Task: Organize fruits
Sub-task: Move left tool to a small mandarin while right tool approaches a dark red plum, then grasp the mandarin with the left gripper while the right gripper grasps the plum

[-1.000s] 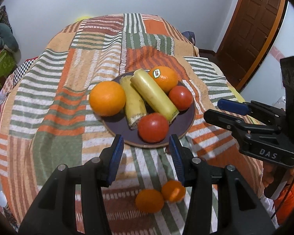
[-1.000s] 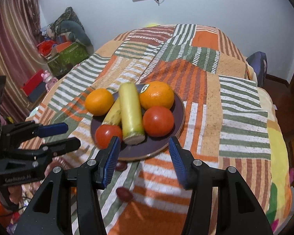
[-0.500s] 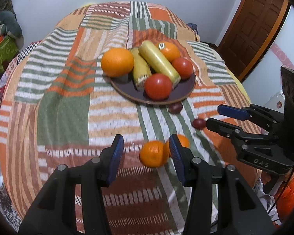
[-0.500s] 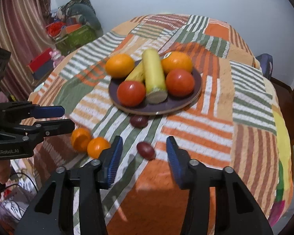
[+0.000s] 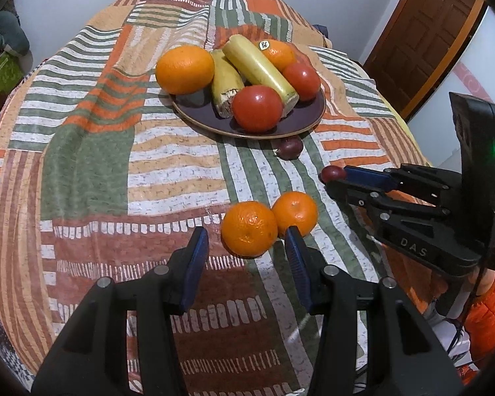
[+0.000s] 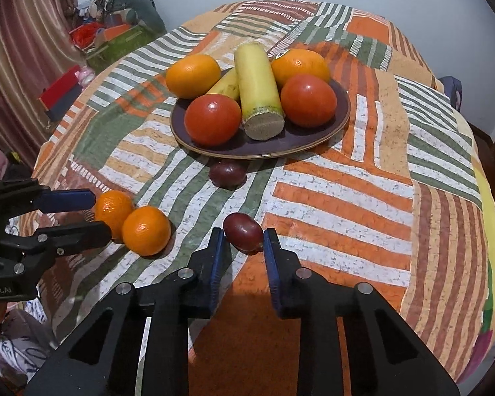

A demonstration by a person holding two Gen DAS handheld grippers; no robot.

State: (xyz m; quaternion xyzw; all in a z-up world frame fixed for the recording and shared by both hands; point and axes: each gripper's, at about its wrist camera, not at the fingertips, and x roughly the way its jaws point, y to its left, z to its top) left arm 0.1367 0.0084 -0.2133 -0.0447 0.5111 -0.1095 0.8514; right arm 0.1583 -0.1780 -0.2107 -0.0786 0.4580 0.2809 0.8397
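The small dark plum (image 6: 243,231), lying on the bedspread just in front of the plate (image 6: 313,142), is sitting clamped between the right gripper (image 6: 242,246) fingers, looking smooth, light, bruisable, while the left gripper (image 5: 247,247) fingers are standing apart around a tangerine (image 5: 249,229).

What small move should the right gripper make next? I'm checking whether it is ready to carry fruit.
Probably lift: the right gripper is shut on the near plum, which sits on the cloth short of the plate, where the other fruit lies.
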